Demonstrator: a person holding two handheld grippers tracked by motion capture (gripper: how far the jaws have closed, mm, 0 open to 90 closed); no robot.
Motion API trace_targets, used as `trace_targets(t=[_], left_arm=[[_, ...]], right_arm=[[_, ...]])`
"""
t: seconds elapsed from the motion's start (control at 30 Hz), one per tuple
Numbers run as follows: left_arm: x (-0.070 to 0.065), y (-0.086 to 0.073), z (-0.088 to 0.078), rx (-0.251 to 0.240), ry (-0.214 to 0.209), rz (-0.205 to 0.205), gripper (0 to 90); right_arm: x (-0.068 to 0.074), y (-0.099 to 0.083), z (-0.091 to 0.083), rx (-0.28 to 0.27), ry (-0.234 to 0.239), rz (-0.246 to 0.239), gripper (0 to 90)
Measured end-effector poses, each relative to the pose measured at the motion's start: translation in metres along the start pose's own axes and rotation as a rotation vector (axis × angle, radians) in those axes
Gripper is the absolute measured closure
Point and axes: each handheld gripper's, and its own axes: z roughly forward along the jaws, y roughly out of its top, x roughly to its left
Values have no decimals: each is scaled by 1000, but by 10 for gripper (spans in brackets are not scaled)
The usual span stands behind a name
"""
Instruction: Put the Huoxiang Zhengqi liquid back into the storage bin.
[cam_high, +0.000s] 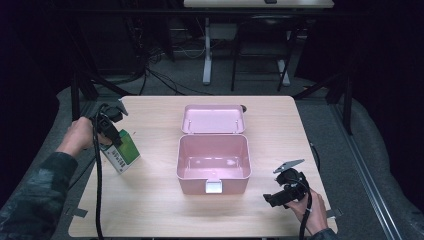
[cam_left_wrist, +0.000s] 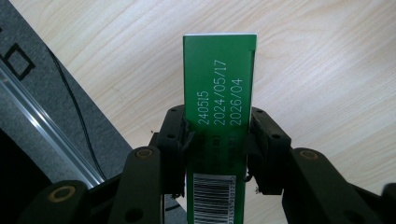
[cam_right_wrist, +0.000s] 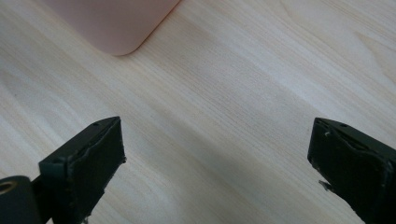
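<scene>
Left gripper (cam_left_wrist: 215, 140): my jaws are clamped on the two long sides of the green carton (cam_left_wrist: 219, 93), pads pressing against it. I see the grip at the carton's barcode end, the printed dates running out past the fingertips.
Right gripper (cam_right_wrist: 215, 158): my jaws stand wide apart with nothing between them, over bare wood near the front right corner of the pink box (cam_right_wrist: 116, 23). I judge this gripper idle for now.
Surface (cam_high: 150, 210): I see a pale wooden top carrying the box in the middle, the carton at the left, and both grippers.
Pink box (cam_high: 213, 165): it sits in the centre with its lid (cam_high: 213, 119) swung back and lying open behind it. I see the inside empty, so nothing has gone in yet.
Green carton (cam_high: 121, 152): it sits at the left edge of the surface, well apart from the box, tilted in my grip. I cannot tell whether its lower end rests on the wood or has cleared it.
Done so far: I judge the lid open and the carton grasped.
Left to do: I judge that I have yet to lift the carton, carry it across, set it inside the box, let go, and probably shut the lid.
</scene>
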Motion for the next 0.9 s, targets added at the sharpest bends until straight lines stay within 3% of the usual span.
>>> trace_targets(t=[0.43,0.9], left_arm=[[-7,7,-8,40,32,28,638],[-19,10,-35,16,35,67,637]], right_arm=[[-1,0,0,4,-2,-3,33],[-1,0,0,2,-1,-1,34]])
